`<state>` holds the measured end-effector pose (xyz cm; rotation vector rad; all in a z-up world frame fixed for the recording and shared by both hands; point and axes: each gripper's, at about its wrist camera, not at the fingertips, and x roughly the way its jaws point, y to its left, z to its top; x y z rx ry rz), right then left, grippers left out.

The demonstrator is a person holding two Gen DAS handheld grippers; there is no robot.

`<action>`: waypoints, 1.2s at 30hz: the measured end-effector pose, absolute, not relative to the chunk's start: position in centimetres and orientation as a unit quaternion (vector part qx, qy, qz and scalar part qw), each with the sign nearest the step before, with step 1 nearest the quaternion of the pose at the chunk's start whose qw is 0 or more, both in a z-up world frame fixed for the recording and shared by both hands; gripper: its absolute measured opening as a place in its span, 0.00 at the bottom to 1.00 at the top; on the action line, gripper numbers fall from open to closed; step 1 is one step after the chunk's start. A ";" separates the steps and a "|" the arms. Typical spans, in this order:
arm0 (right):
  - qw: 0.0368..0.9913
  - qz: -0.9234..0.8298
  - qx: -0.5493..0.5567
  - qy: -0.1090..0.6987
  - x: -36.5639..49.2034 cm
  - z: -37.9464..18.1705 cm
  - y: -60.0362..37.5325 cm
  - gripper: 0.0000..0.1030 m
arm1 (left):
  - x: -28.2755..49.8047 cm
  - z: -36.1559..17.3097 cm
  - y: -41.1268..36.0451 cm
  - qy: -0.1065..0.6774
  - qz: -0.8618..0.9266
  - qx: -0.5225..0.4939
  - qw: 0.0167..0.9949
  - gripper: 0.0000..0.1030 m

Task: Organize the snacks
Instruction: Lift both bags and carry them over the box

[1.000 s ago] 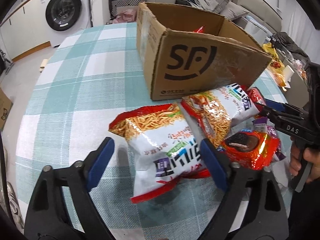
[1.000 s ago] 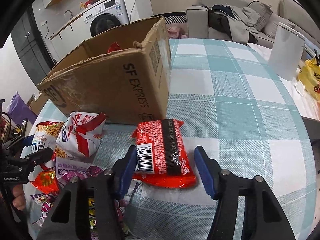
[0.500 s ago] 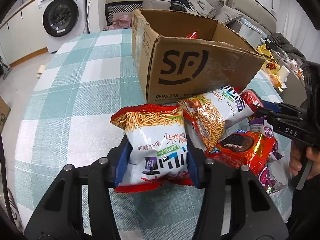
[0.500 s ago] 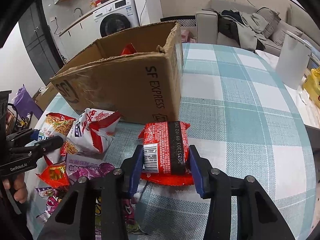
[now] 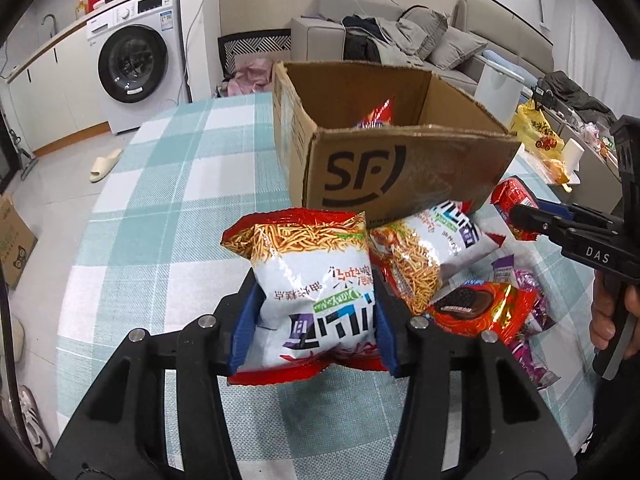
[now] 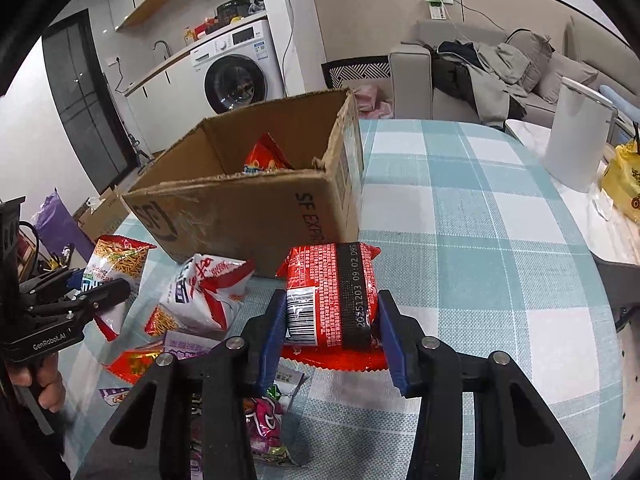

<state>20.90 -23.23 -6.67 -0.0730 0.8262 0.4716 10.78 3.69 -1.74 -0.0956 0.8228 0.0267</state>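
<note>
Two packets are in your grip. Your left gripper (image 5: 312, 330) has its blue fingers (image 5: 243, 330) pressed on both sides of a white noodle bag (image 5: 310, 280), its red top edge pointing toward the box (image 5: 396, 168); the bag's lower edge looks raised off the checked surface (image 5: 168, 184). Your right gripper (image 6: 332, 332) has its fingers (image 6: 394, 344) clamped on a red pack (image 6: 334, 294), barcode side up, just in front of the box's corner. Box: open cardboard, standing on the surface, one red bag (image 6: 266, 158) already inside. Loose on the surface between your two grippers: a second noodle bag (image 5: 432, 248) leaning against the box front, a cookie pack (image 5: 480, 308) just beside it, purple wrappers (image 5: 532, 320) partly under the cookie pack. Beyond the surface: a washer (image 5: 138, 56) and a sofa (image 5: 400, 40) piled with clothes.
</note>
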 end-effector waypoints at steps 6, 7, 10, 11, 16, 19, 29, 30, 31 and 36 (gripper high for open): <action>0.895 0.233 -0.027 0.380 20.4 -5.5 -23.4 0.43 | 9.9 -0.1 3.7 0.378 0.013 -0.051 0.924 0.46; 0.896 0.234 -0.026 0.377 20.3 -5.3 -23.4 0.43 | 9.7 0.2 3.8 0.375 0.013 -0.051 0.925 0.46; 0.898 0.237 -0.023 0.369 20.0 -4.8 -23.4 0.43 | 9.3 0.8 3.9 0.367 0.012 -0.054 0.929 0.46; 0.899 0.237 -0.022 0.367 19.9 -4.6 -23.5 0.43 | 9.2 1.0 3.9 0.365 0.012 -0.055 0.929 0.46; 0.904 0.240 -0.017 0.355 19.5 -3.8 -23.6 0.43 | 8.8 1.8 4.1 0.354 0.010 -0.062 0.933 0.46; 0.906 0.238 -0.015 0.349 19.2 -3.4 -23.7 0.43 | 8.5 2.1 4.2 0.350 0.009 -0.066 0.934 0.46; 0.917 0.227 0.001 0.328 18.8 -2.0 -24.7 0.43 | 7.9 3.3 4.3 0.329 0.006 -0.076 0.941 0.46; 0.918 0.225 0.002 0.327 18.7 -1.9 -24.8 0.43 | 7.8 3.5 4.3 0.325 0.006 -0.076 0.943 0.46; 0.919 0.224 0.003 0.325 18.7 -1.8 -24.9 0.43 | 7.7 3.7 4.2 0.323 0.006 -0.075 0.943 0.46; 0.920 0.228 0.011 0.318 18.4 -1.2 -25.0 0.43 | 7.6 4.6 4.1 0.313 0.006 -0.074 0.947 0.46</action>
